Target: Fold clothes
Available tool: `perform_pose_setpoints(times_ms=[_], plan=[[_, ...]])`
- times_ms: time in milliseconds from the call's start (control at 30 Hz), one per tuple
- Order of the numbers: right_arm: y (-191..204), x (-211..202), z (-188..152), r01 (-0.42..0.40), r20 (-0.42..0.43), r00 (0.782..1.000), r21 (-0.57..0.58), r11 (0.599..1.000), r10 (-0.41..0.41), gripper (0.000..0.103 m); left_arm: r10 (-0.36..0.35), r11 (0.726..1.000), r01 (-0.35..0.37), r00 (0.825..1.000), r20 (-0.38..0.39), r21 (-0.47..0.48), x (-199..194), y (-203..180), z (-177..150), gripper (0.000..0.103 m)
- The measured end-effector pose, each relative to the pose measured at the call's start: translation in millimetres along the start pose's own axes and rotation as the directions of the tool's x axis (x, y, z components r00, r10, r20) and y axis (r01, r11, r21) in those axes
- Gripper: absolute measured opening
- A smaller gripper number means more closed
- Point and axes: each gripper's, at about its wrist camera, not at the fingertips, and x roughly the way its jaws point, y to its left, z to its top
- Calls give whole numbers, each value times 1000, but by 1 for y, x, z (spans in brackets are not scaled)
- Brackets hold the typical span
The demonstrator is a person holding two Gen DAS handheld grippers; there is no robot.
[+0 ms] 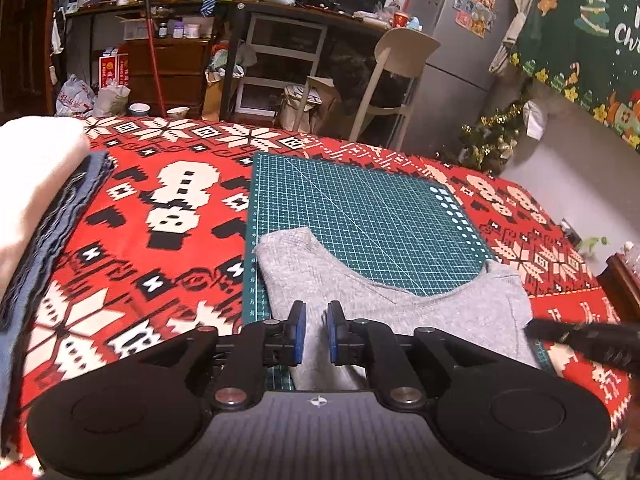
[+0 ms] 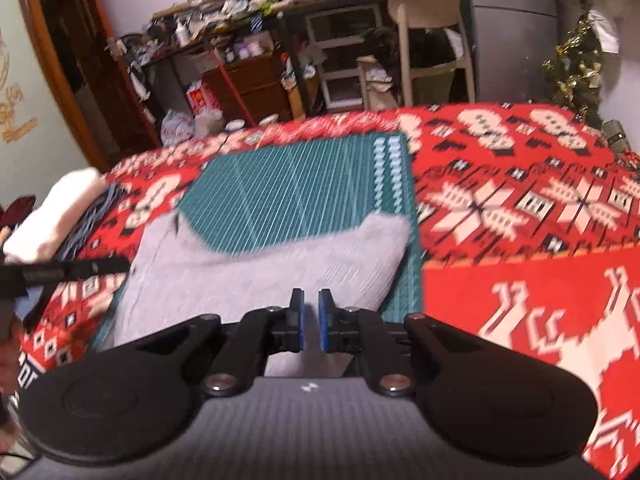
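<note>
A grey knit garment (image 1: pixel 400 312) (image 2: pixel 260 272) lies folded on the near part of a green cutting mat (image 1: pixel 360 208) (image 2: pixel 288 196), its far edge curved like a neckline. My left gripper (image 1: pixel 316 306) hovers over the garment's near left part, open by a narrow gap with nothing pinched between the blue pads. Over the garment's near right part my right gripper (image 2: pixel 311 294) is also open by a slit, holding nothing; that view is motion-blurred. Each gripper shows as a black shape at the edge of the other's view.
The mat rests on a red, white and black patterned blanket (image 1: pixel 160 240). At the left edge sits a stack of folded clothes, a white piece (image 1: pixel 32 168) on a blue-grey one (image 1: pixel 60 216). Behind are a chair (image 1: pixel 400 72), cluttered desks and a small tinsel tree (image 1: pixel 492 140).
</note>
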Motion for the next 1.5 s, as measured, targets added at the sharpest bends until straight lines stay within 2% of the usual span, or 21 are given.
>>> perform_pose_setpoints(times_ms=[100,267,400,533,700,900,1033,1133,1300,1400,1500], plan=[[8,1,-10,-2,-29,1000,0,1000,2,8,-13,1000,13,1000,-3,-15,-13,-1,-7,15],[18,-20,-24,-30,-34,999,3,1000,30,8,-96,995,96,995,-1,4,-33,-18,-17,15],[25,-27,-47,-30,-90,995,10,999,31,8,-179,982,180,983,-27,47,-33,-46,-24,15],[25,-40,-64,-66,-84,994,61,996,71,9,-244,962,252,966,-79,105,-29,-76,-36,15],[15,-53,-72,-59,-84,994,82,995,66,9,-287,944,305,947,-143,124,-24,-94,-49,15],[16,-60,-81,-65,-121,990,74,995,74,10,-300,929,332,935,-191,163,-21,-112,-61,15],[4,-67,-85,-85,-133,986,142,986,104,10,-296,923,337,930,-217,184,-21,-117,-68,15],[-4,-76,-84,-70,-111,990,164,984,89,10,-304,913,351,925,-229,208,-22,-122,-72,15],[-26,-80,-77,-60,-82,993,231,971,81,12,-334,887,396,905,-265,237,-19,-137,-76,15],[-38,-79,-75,-56,-74,994,263,963,78,12,-311,874,390,908,-281,292,-16,-150,-81,25],[-44,-77,-72,-49,-67,995,268,962,70,12,-285,856,381,911,-297,348,-13,-160,-87,31]])
